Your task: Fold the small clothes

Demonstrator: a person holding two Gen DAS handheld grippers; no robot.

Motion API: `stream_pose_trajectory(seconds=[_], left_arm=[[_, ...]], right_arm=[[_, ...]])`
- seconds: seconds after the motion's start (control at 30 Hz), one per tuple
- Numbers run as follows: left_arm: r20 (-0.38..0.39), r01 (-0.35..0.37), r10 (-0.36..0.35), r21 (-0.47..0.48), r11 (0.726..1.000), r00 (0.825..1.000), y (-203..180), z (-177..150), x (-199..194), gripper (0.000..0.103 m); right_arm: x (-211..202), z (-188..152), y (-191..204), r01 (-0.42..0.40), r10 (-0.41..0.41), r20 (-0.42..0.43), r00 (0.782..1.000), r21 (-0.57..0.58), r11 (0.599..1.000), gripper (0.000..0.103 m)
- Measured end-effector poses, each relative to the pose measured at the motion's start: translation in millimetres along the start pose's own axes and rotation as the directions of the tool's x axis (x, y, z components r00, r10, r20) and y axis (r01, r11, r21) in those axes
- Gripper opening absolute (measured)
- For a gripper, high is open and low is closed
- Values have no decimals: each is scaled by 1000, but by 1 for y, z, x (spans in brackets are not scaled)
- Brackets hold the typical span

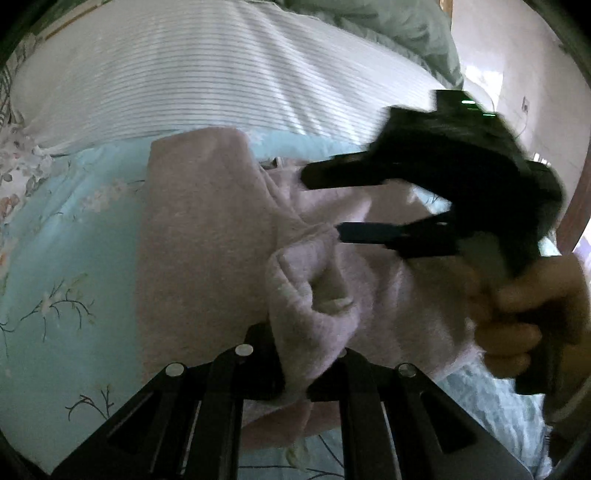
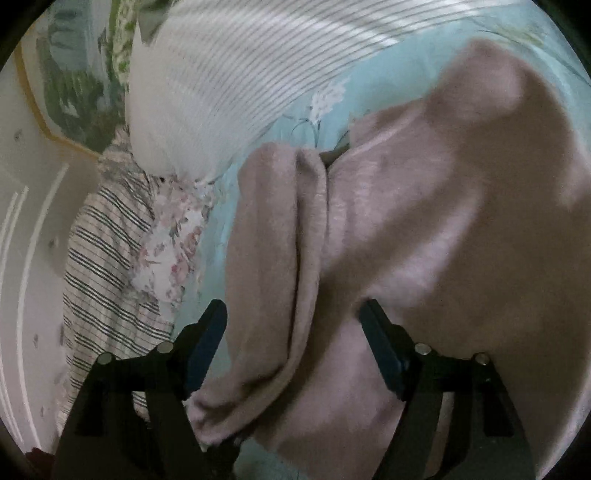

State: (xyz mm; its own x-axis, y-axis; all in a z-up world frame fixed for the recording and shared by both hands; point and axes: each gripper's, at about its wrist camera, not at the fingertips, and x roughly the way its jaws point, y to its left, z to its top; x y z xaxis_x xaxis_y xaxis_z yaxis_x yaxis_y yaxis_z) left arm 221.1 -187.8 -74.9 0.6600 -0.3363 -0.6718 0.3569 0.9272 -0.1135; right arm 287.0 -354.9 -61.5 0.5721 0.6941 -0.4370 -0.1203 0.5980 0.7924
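A pale pink garment (image 1: pixel 207 240) lies on a light blue floral bedsheet (image 1: pixel 74 229). My left gripper (image 1: pixel 295 365) is shut on a bunched fold of the pink garment at the bottom of the left wrist view and lifts it a little. My right gripper (image 1: pixel 325 206) shows in the left wrist view as a black tool held in a hand, jaws apart above the garment's middle. In the right wrist view the right gripper (image 2: pixel 291 317) is open, its fingers straddling a rolled edge of the pink garment (image 2: pixel 424 229) without clamping it.
A white pillow with thin stripes (image 1: pixel 207 70) lies behind the garment; it also shows in the right wrist view (image 2: pixel 221 81). A grey-green blanket (image 1: pixel 399 26) lies at the far back. A striped cloth (image 2: pixel 107 258) and a floral cloth (image 2: pixel 173 251) lie at the left.
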Motion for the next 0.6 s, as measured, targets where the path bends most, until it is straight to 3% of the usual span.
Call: stream_pose_trajectory(seconds=[0.17, 0.27, 0.37, 0.5, 0.6], left_arm=[[16, 7, -7, 16, 1000, 1000, 0, -1, -12, 8], [17, 7, -7, 20, 1000, 1000, -2, 2, -17, 8], [40, 9, -11, 34, 999, 999, -9, 10, -34, 8], [73, 110, -113, 49, 993, 991, -34, 24, -49, 8], [56, 156, -160, 65, 986, 986, -62, 26, -38, 8]], right_arm=[[47, 19, 18, 19, -21, -43, 999, -59, 998, 75], [68, 27, 33, 62, -70, -56, 996, -122, 991, 27], [51, 34, 52, 51, -54, -8, 999, -171, 984, 23], [-9, 37, 68, 51, -28, 93, 995, -248, 967, 23], [-47, 38, 53, 106, -72, 142, 987, -249, 963, 23]])
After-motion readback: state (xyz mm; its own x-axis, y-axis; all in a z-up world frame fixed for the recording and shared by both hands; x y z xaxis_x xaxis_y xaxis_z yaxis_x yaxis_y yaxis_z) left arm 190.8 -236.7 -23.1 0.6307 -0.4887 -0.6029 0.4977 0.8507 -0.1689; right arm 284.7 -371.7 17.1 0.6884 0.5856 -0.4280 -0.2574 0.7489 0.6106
